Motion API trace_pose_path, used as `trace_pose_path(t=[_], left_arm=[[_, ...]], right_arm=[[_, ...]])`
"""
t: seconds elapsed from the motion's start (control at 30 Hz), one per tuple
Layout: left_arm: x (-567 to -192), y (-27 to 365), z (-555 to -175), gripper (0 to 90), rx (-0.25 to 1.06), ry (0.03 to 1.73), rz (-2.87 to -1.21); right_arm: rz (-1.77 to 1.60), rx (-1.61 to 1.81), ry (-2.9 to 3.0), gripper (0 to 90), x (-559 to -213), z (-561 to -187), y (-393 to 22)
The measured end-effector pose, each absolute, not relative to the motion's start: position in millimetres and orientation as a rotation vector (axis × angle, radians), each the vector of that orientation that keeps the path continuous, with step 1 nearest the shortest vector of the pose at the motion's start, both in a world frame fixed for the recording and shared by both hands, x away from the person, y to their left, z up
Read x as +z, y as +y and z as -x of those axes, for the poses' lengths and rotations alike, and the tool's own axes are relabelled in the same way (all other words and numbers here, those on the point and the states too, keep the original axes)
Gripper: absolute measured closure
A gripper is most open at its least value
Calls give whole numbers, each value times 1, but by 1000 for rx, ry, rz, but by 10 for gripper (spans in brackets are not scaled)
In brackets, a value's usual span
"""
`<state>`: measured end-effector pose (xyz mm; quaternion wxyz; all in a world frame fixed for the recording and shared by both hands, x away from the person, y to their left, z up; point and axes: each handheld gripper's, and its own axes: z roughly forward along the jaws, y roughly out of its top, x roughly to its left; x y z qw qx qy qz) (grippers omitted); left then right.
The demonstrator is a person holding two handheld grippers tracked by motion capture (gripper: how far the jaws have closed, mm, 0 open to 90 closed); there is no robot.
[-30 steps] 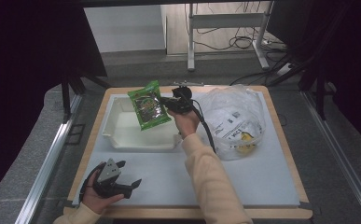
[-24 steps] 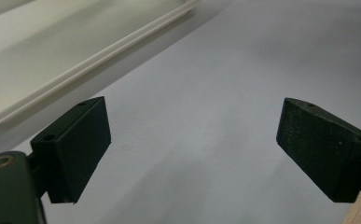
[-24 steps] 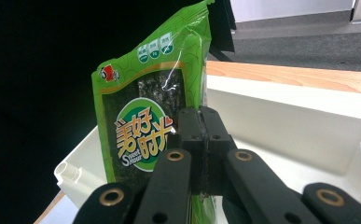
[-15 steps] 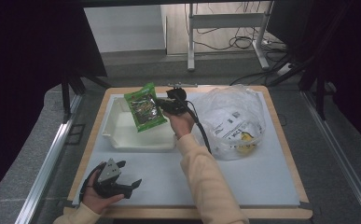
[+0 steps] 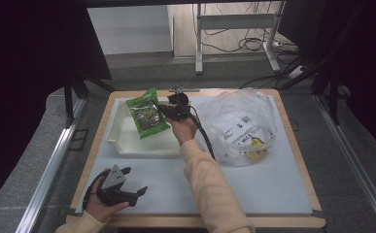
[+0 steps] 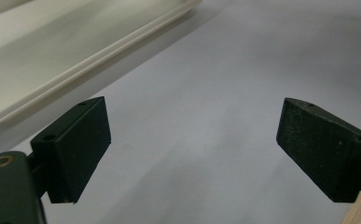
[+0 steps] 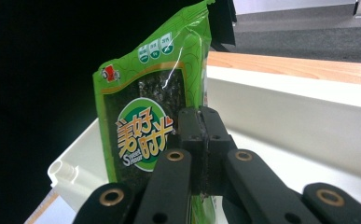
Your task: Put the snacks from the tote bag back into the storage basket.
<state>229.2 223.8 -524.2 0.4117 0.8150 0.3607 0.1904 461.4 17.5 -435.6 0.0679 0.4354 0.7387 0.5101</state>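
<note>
Since earlier, the snack packet has shifted left over the tray, pinched by the right gripper; held by one edge, it may slip. Left gripper rests gaping near the tabletop's front-left corner.

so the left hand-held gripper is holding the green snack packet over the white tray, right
Not quite: the right hand-held gripper holds the green snack packet over the white tray, its jaws shut on it in the right gripper view. The left hand-held gripper rests open near the table's front edge.
</note>
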Motion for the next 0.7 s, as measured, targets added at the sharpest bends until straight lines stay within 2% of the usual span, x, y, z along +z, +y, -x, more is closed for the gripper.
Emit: trace_pose_path(t=[0.7], left_arm=[[-524,223,-229,98,481,907,-2053]], right_arm=[[-1322,1520,2243,894,-443,-464,33]])
